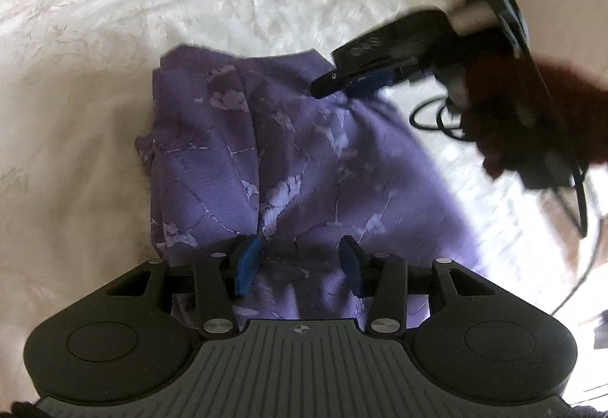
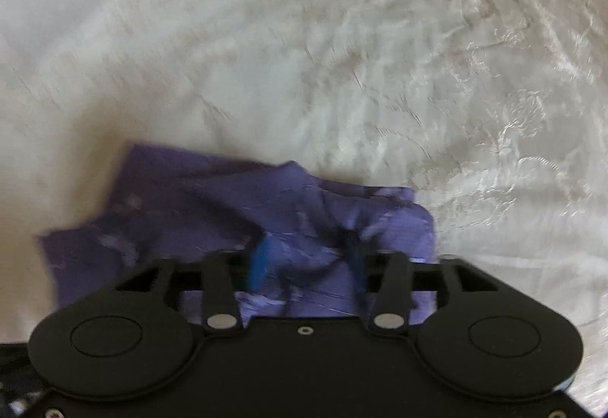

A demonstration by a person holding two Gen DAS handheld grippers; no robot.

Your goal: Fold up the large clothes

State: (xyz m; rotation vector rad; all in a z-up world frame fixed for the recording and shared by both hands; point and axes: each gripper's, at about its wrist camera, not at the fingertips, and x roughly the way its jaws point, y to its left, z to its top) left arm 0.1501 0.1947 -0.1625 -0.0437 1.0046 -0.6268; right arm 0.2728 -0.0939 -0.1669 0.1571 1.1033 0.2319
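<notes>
Two blue-padded claws tilt down over purple floral garment (image 1: 296, 159). Left claw (image 1: 300, 262) spread, its pads apart with wrinkled thin fabric beneath, not pinched. Right claw (image 2: 307, 262) spread too, blurred, with bunched cloth between its pads. Folded garment lies on the white embroidered bedspread (image 2: 342, 57), glossy, stretching beyond

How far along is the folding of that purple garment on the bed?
Mostly done, it seems: the purple floral garment already lies as a compact, layered bundle on the white bedspread. In hand: the left gripper and the right gripper both sit over it, fingers apart. Left: probably tidying the uneven edges.
</notes>
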